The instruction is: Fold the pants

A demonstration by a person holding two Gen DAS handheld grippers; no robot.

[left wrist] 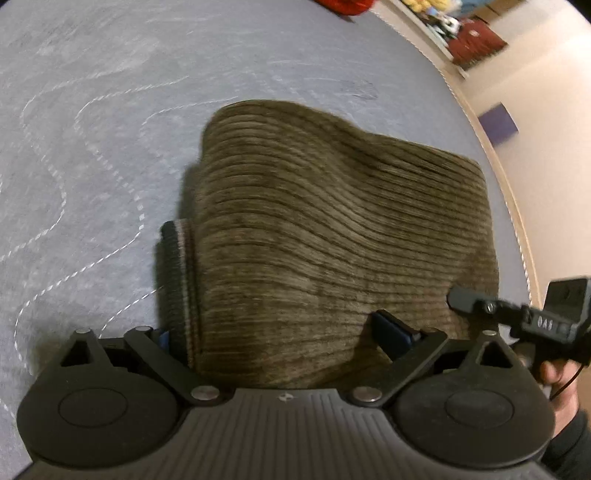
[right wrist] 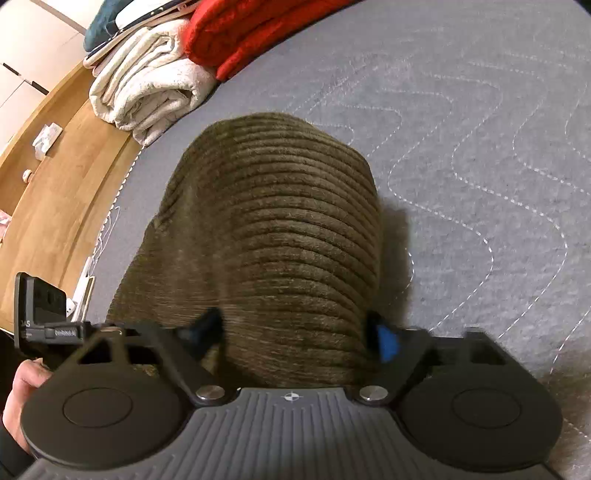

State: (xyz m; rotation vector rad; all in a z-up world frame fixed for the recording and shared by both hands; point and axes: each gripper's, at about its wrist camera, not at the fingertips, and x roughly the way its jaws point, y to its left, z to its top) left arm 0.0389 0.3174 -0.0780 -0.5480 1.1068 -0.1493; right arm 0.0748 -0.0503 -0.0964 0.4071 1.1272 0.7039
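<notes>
Grey quilted bed cover [left wrist: 92, 110] fills both views, white wavy stitching running across it. Beyond its edge on the right wrist view, a wooden floor [right wrist: 48, 184], and at the cover's far corner a rolled cream blanket [right wrist: 147, 88] beside a red blanket [right wrist: 251, 33]. The left wrist view catches a pale floor with a purple box [left wrist: 498, 123] on it.

There are the pants [left wrist: 332, 229], brown corduroy, folded into a thick block in the middle of the cover, a dark ribbed waistband [left wrist: 177, 280] poking out at its left side.

Left hand-held gripper [left wrist: 280, 332]: jaws spread wide, one blue pad at the waistband edge, the other resting over the corduroy, the near edge of the fold sitting between them. Nothing pinched.

Right hand-held gripper [right wrist: 295, 336]: also spread wide, blue-padded fingers [right wrist: 388, 341] straddling the near end of the folded pants [right wrist: 273, 229], fabric between them but not clamped. Slightly blurred there. The two tools sit side by side, each one seen at the edge of the other's view.
</notes>
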